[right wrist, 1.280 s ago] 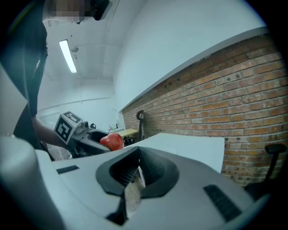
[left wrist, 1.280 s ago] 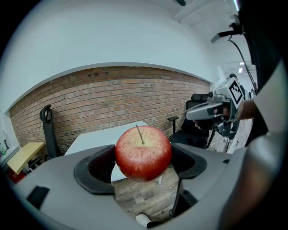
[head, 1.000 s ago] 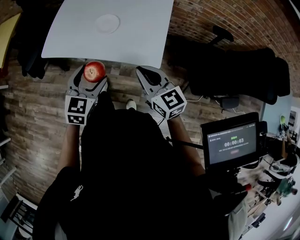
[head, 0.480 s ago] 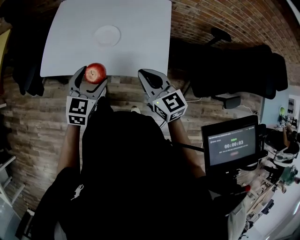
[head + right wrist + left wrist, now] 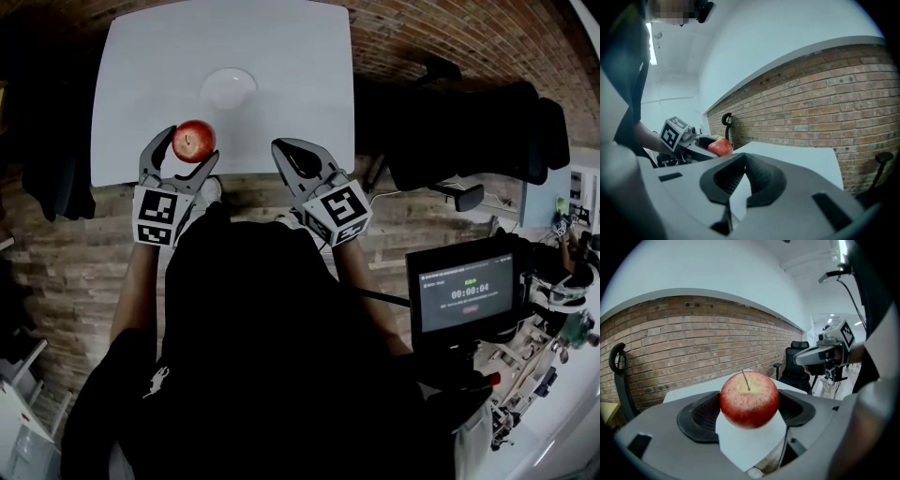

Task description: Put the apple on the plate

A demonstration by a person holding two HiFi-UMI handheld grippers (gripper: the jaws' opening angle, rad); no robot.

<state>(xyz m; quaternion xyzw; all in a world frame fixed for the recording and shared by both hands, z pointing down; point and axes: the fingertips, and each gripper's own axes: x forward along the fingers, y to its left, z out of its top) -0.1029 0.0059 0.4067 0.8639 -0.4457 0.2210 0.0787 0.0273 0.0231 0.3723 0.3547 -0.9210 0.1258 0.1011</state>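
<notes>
A red apple (image 5: 194, 141) is clamped between the two fingers of my left gripper (image 5: 188, 142), just above the near edge of the white table (image 5: 281, 56). In the left gripper view the apple (image 5: 749, 399) sits stem up between the black pads (image 5: 701, 414). A white plate (image 5: 228, 87) lies on the table beyond the apple, a little to its right. My right gripper (image 5: 292, 155) hovers at the table's near edge, right of the apple, shut with nothing in it. From the right gripper view the apple (image 5: 721, 147) shows at the left. The plate is in neither gripper view.
A black office chair (image 5: 469, 131) stands right of the table against the brick wall (image 5: 422, 37). A screen with a timer (image 5: 466, 292) is at my right side. Dark things (image 5: 56, 178) stand by the table's left edge. Wooden floor (image 5: 66, 262) lies below.
Both grippers have moved forward toward the table. The apple, earlier over the floor short of the table, is now over its near edge and closer to the plate.
</notes>
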